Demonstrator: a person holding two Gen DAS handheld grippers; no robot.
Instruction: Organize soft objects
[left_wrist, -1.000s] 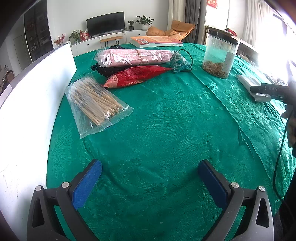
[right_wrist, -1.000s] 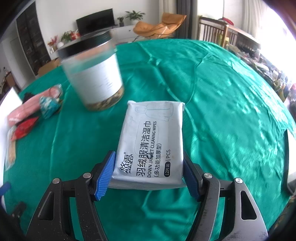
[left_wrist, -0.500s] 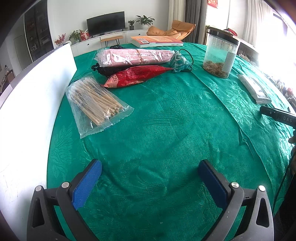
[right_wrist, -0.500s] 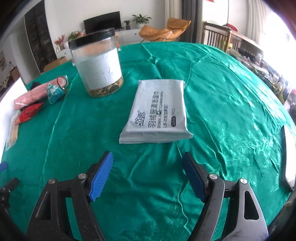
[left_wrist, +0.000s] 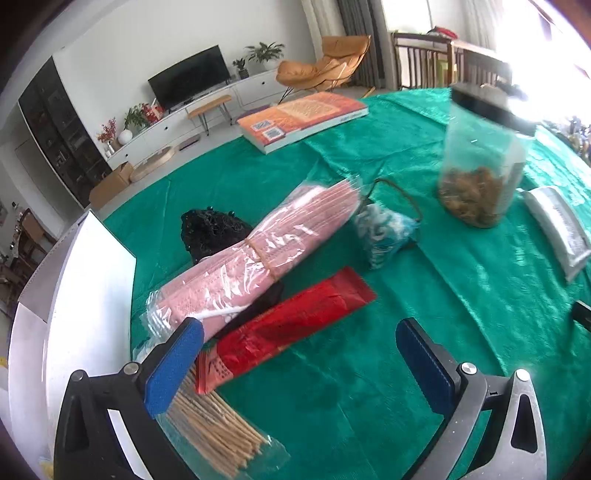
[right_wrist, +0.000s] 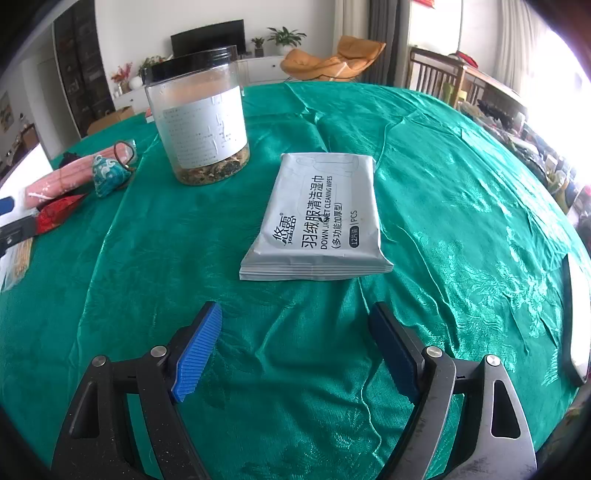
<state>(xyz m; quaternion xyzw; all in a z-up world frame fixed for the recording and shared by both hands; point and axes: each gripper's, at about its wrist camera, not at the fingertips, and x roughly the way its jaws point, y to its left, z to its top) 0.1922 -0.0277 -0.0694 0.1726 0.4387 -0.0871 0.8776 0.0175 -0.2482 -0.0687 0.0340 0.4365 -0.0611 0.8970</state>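
My right gripper (right_wrist: 293, 343) hangs over the green tablecloth (right_wrist: 443, 221), its jaws having just been opening and now wide apart with nothing between them — the grey pack of down-jacket cleaning wipes (right_wrist: 317, 221) lies flat on the cloth just ahead of the fingertips, beside a clear jar (right_wrist: 199, 122) with a black lid. My left gripper (left_wrist: 299, 354) is also spread, empty, above the cluster at the table's left side: a red foil packet (left_wrist: 288, 325) lies between the blue pads, a banded pink bundle in clear wrap (left_wrist: 258, 258) rests partly on a black pouch (left_wrist: 214, 229), and a small teal patterned pouch (left_wrist: 384, 232) sits near it. A bag of what look like bamboo skewers (left_wrist: 218, 435) lies under the left finger, against the white board (left_wrist: 92, 295).
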